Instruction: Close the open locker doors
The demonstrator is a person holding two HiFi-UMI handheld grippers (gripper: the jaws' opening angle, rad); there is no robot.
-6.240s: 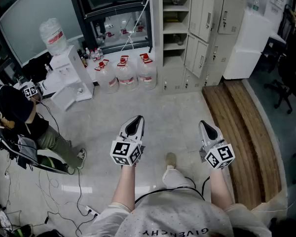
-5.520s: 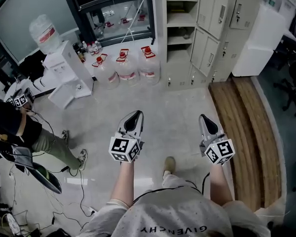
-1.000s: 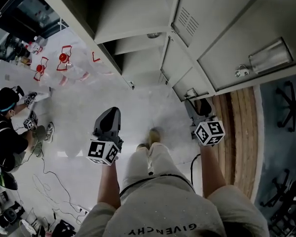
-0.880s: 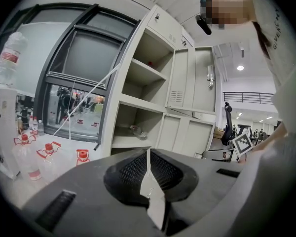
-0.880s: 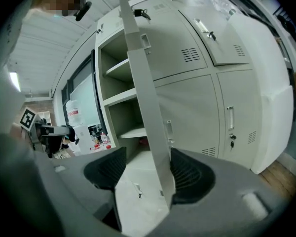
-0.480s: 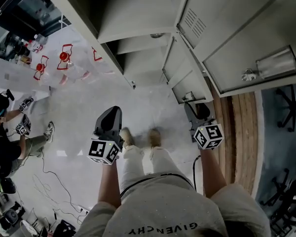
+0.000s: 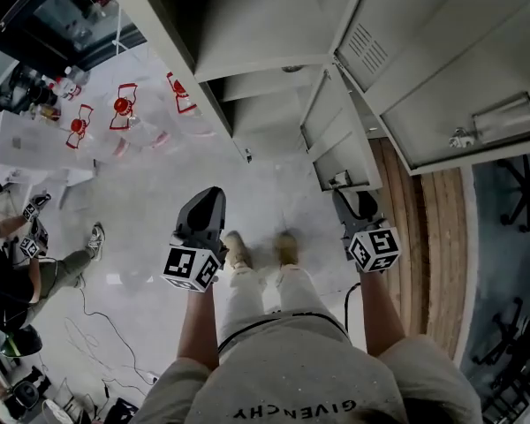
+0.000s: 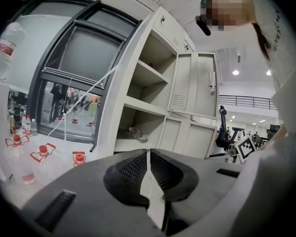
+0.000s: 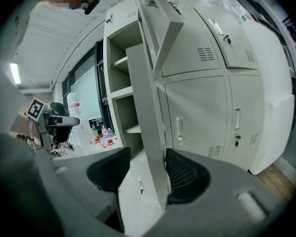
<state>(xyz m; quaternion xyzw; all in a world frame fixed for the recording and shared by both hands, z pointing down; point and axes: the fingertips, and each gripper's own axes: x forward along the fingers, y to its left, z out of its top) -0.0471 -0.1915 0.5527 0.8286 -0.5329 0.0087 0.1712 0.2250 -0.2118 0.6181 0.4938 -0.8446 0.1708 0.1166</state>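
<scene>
The bank of grey lockers (image 7: 247, 42) was found directly ahead, with an upper door (image 9: 160, 28) and a lower door (image 9: 145, 122) swung wide at its right. The doors were judged to be thin sheet steel: light, stiff, free on their hinges, likely to rebound if slammed, and best taken at the free edge. Both forearms were held forward, the grippers tipped slightly downward. The right gripper (image 7: 346, 201) was placed astride the lower door's free edge. Its jaws had just been closing but were not yet clamped. The left gripper (image 7: 209, 203) was held idle, jaws together on nothing.
</scene>
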